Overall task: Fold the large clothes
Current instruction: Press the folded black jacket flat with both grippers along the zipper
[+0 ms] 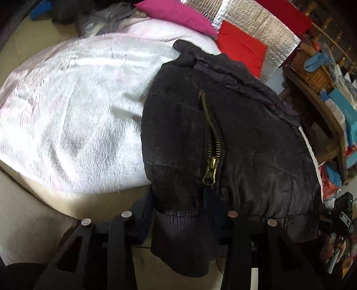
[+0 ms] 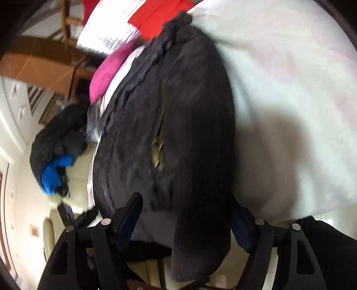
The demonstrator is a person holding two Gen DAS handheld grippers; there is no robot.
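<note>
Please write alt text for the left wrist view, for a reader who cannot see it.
A dark padded jacket with a brass zipper lies on a white bedspread, its ribbed hem hanging over the near edge between the black fingers of the left gripper. Pink and red cushions lie behind it.

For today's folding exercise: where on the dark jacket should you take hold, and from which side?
Grip the dark jacket by its ribbed knit hem, coming from the near bed edge. That hem overhangs the white bedding, so it hangs free for a tool to close on, probably more easily than the puffy body.
</note>
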